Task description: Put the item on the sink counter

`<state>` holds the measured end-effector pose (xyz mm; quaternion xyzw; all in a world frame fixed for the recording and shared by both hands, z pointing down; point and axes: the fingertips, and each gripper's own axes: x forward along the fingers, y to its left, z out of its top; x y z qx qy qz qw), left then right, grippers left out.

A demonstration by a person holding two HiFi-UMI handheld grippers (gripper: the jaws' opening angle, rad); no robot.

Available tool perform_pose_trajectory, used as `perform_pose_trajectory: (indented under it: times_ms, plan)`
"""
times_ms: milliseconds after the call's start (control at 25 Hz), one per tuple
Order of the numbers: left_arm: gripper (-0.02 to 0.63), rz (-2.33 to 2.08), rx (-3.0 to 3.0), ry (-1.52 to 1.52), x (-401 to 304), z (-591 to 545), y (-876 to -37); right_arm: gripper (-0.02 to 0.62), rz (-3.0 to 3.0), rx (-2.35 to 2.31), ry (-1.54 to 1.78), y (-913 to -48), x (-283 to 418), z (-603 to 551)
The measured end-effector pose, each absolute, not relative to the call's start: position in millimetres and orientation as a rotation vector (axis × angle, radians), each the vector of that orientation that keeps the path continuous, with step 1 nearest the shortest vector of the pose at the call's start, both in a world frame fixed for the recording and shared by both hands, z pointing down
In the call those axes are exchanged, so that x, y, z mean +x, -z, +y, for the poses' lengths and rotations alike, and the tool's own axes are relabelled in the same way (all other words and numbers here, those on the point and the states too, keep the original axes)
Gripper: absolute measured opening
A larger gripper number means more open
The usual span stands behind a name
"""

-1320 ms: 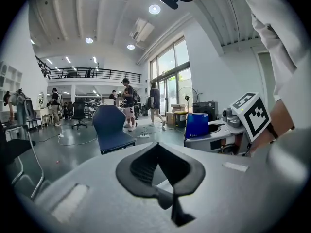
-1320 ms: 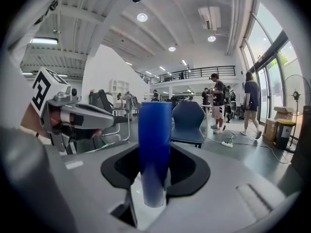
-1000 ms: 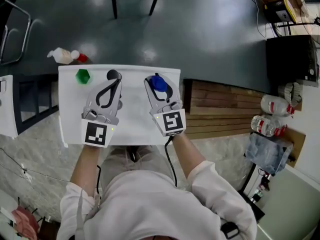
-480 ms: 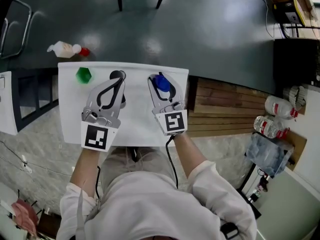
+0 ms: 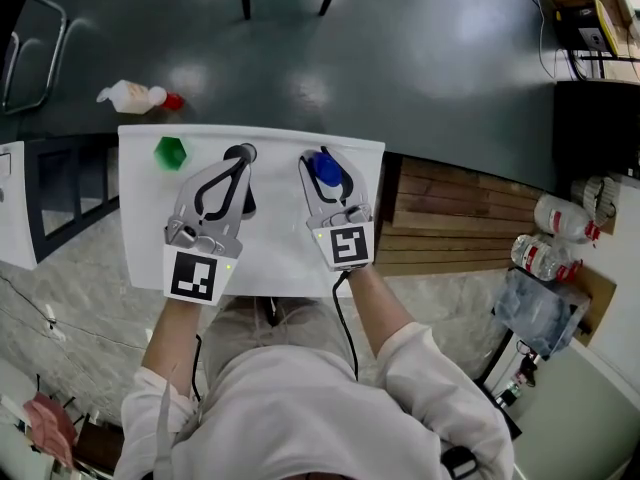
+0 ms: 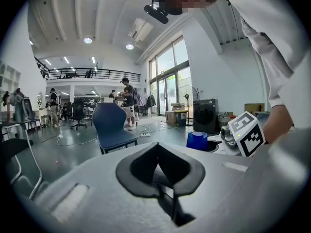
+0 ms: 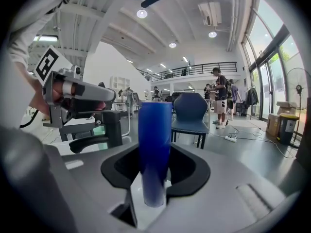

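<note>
A blue cylinder (image 5: 323,170) stands upright between the jaws of my right gripper (image 5: 322,158), which is shut on it just above the white table (image 5: 280,258). In the right gripper view the cylinder (image 7: 154,149) fills the gap between the jaws of that gripper (image 7: 154,178). My left gripper (image 5: 240,165) hovers over the table to the left, its jaws shut tip to tip on nothing (image 6: 156,147). A small black object (image 5: 240,152) sits right at its tips; whether they touch I cannot tell. A green block (image 5: 170,152) lies at the table's far left.
A plastic bottle with a red cap (image 5: 135,97) lies on the dark floor beyond the table. Wooden slats (image 5: 450,218) and water bottles (image 5: 560,213) are to the right. A blue chair (image 6: 112,125) stands ahead, with people far behind it.
Both grippers have sunk a little toward the table. The right one still holds the blue cylinder and the left one stays shut.
</note>
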<state>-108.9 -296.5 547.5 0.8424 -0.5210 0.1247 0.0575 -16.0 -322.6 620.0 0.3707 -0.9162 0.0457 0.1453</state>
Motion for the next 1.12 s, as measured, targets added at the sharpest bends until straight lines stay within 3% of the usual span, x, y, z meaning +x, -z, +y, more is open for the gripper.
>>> perform_pose_trajectory:
  times_ms: [1120]
  plan:
    - [-0.002, -1.586, 2.521, -0.383, -114, -294, -556, 0.161, -2.623, 1.094, -0.045, -637, -14, -317]
